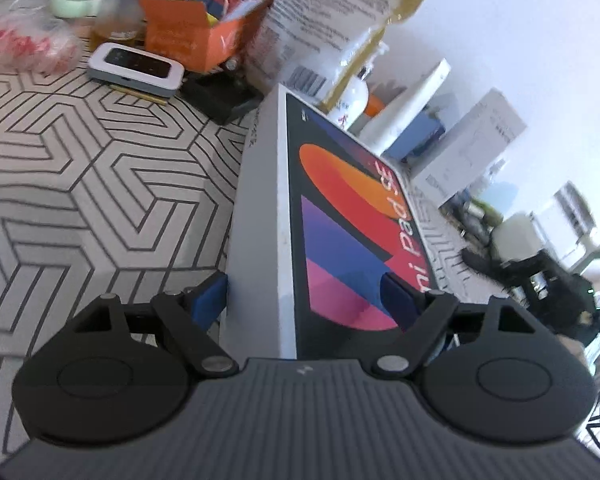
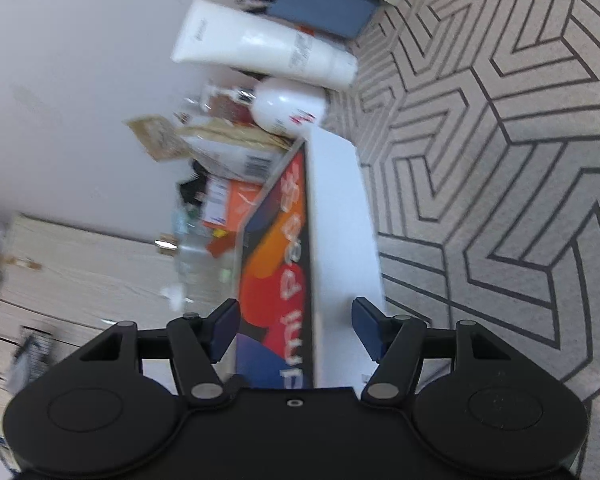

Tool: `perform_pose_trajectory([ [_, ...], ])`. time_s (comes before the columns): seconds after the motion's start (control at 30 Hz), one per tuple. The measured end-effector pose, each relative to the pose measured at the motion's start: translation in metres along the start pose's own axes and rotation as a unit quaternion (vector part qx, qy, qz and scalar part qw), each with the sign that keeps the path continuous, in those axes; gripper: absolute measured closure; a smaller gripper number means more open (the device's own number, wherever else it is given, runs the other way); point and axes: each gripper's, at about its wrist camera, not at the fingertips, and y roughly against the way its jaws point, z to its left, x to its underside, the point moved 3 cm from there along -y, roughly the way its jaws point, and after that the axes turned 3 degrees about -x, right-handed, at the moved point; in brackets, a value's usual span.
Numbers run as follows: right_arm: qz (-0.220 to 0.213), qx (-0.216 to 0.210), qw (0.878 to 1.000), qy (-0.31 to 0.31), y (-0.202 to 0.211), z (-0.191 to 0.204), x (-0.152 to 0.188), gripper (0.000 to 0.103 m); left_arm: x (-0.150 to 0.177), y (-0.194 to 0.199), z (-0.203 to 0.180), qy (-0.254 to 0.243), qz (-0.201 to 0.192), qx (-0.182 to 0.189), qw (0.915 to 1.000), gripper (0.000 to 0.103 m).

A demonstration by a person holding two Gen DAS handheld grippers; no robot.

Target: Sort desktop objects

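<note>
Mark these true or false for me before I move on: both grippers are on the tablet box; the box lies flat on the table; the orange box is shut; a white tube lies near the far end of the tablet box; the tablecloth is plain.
1. Both grippers are on the tablet box. True: the left gripper and the right gripper each straddle one end of it.
2. The box lies flat on the table. False: it is up on edge, with the printed face turned sideways.
3. The orange box is shut. False: its flap is open and items show inside.
4. A white tube lies near the far end of the tablet box. True, in the right wrist view.
5. The tablecloth is plain. False: it has a geometric line pattern.
</note>
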Motion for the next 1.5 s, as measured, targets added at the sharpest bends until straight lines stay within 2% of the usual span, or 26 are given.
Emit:
perform_pose_trajectory([
  [0.2,0.005,0.031,0.999,0.016,-0.007,0.001,0.004,0.032,0.002,0.003,-0.004,-0.016,-0.004,-0.009,0.9998,0.021],
  [0.33,0.002,0.047,0.998,0.048,-0.007,0.009,0.008,0.032,0.006,0.001,-0.010,-0.048,-0.010,-0.027,0.9985,0.021],
  [0.4,-0.002,0.080,0.993,0.085,-0.009,0.018,0.011,0.032,0.008,-0.001,-0.012,-0.053,-0.010,-0.039,0.9978,0.020],
  [0.5,-0.019,0.156,0.977,0.147,-0.013,0.030,0.018,0.032,0.009,-0.001,-0.015,-0.060,-0.008,-0.052,0.9968,0.019],
  [0.57,-0.019,0.172,0.970,0.168,-0.015,0.035,0.020,0.032,0.009,-0.001,-0.017,-0.066,-0.006,-0.061,0.9959,0.020],
  [0.87,-0.007,0.193,0.959,0.205,-0.023,0.040,0.025,0.032,0.015,-0.007,-0.020,-0.062,-0.001,-0.077,0.9951,0.015],
  [1.13,-0.003,0.194,0.959,0.205,-0.023,0.040,0.027,0.033,0.016,-0.010,-0.018,-0.046,0.010,-0.078,0.9959,0.012],
  [1.5,-0.001,0.206,0.952,0.227,-0.026,0.044,0.031,0.031,0.018,-0.014,-0.027,-0.069,0.009,-0.090,0.9935,0.006],
])
